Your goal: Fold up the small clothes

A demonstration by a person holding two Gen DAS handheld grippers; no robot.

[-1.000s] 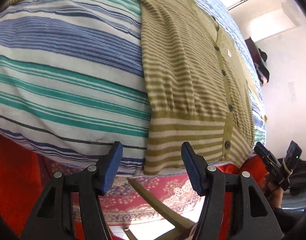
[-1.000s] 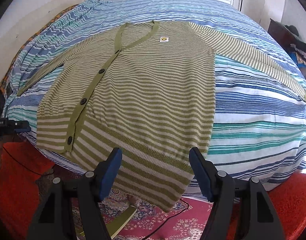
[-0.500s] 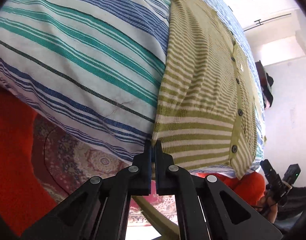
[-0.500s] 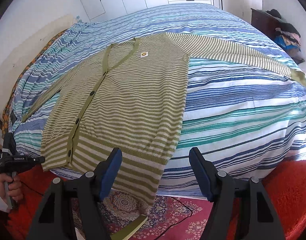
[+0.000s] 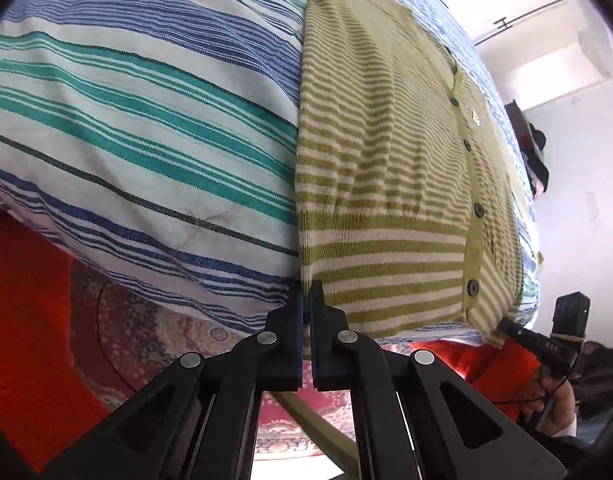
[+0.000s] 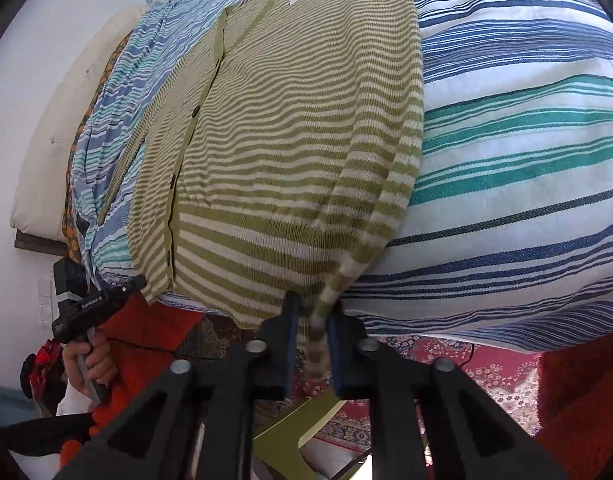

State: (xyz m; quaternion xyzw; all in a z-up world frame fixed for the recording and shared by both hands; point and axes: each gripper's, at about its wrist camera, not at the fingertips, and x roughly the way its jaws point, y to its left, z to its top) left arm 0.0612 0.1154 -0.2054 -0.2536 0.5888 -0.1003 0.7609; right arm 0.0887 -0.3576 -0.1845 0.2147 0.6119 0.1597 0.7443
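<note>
An olive and cream striped cardigan (image 5: 386,168) lies flat on a striped bed, buttoned, its hem hanging over the near edge; it also shows in the right wrist view (image 6: 290,128). My left gripper (image 5: 306,300) is shut on the hem's left corner. My right gripper (image 6: 312,316) is shut on the hem's right corner, and the fabric there bunches into a lifted ridge (image 6: 370,216). The other gripper shows at the edge of each view, the right one (image 5: 546,340) and the left one (image 6: 94,304).
The bed cover (image 5: 146,128) has blue, teal and white stripes (image 6: 526,160). A red patterned rug (image 6: 486,364) and an olive wooden frame (image 6: 298,428) lie below the bed edge. A red sleeve (image 5: 22,312) is at the left. A headboard cushion (image 6: 66,120) is at the far end.
Both grippers came down to the bed edge. The left shut on the hem's left corner half a second ago and holds it. The right closed from open onto the right corner.
</note>
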